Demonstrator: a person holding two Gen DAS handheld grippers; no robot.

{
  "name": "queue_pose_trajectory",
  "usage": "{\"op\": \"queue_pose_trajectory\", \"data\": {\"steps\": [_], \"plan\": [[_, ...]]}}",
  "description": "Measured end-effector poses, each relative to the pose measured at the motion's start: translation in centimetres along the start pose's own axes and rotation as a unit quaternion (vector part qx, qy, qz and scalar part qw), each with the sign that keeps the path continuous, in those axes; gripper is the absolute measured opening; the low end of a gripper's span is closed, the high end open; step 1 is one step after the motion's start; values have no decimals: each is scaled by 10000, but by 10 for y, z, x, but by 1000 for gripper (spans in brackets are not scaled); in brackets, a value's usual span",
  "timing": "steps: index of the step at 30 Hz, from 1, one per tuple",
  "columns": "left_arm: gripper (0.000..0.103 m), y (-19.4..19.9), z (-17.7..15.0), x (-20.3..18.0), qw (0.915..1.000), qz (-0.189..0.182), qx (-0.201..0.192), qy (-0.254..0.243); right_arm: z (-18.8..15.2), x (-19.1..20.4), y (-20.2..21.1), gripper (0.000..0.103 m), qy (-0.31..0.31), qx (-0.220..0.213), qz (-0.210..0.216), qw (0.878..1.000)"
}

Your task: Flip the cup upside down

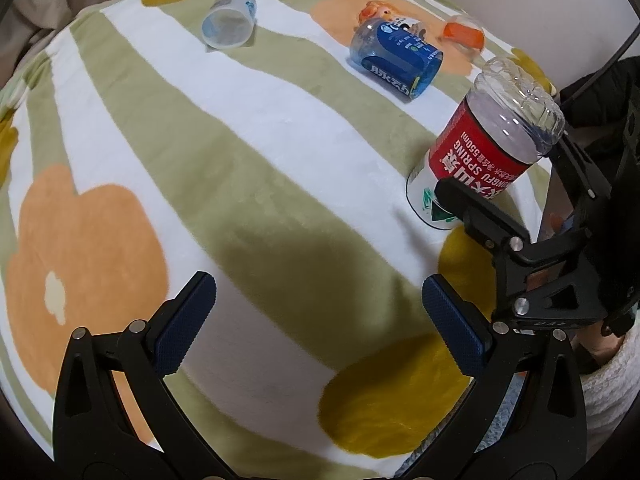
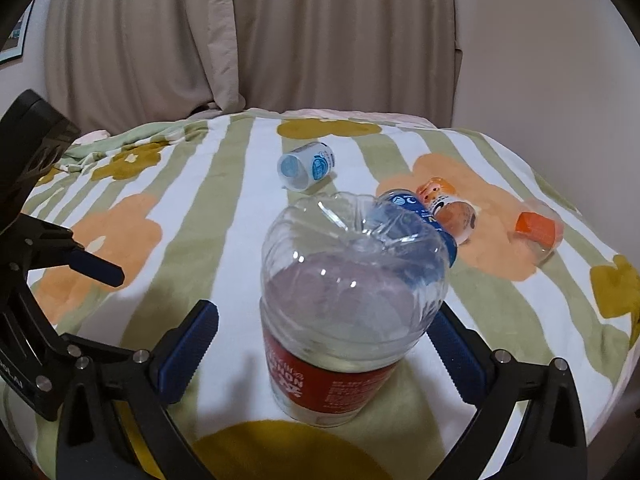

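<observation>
A clear cut-bottle cup with a red label (image 2: 340,320) stands upside down on the flowered blanket, its closed base up; it also shows in the left wrist view (image 1: 492,140). My right gripper (image 2: 324,344) is open, its blue pads either side of the cup with a gap on the left; the right pad is close to it. My left gripper (image 1: 316,320) is open and empty, low over the blanket to the cup's left.
A white-blue cup (image 1: 230,20) lies on its side far back. A blue-label cut bottle (image 1: 394,56), an orange-patterned one (image 2: 452,208) and a clear one with orange label (image 2: 538,228) lie at the back right. A curtain (image 2: 240,40) hangs behind.
</observation>
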State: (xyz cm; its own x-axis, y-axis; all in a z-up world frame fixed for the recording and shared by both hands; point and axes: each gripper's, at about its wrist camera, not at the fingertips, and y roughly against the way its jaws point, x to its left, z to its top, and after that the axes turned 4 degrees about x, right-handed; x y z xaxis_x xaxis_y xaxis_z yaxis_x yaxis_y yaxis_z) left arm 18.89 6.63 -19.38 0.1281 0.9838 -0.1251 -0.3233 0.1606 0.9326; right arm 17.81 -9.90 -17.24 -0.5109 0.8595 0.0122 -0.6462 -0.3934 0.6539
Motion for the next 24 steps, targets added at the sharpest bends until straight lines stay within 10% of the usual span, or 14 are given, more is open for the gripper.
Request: {"op": "queue_pose_trajectory", "data": {"steps": [16,24], "plan": [[103,85,-12,-30,9932,82,-1157,-112,28,2,101,103,-4,-250,-605,9979],[103,172,-41,-67,9610,565,-2686,-345,40,3,191,103,-568,-914,-1240,9864]]}}
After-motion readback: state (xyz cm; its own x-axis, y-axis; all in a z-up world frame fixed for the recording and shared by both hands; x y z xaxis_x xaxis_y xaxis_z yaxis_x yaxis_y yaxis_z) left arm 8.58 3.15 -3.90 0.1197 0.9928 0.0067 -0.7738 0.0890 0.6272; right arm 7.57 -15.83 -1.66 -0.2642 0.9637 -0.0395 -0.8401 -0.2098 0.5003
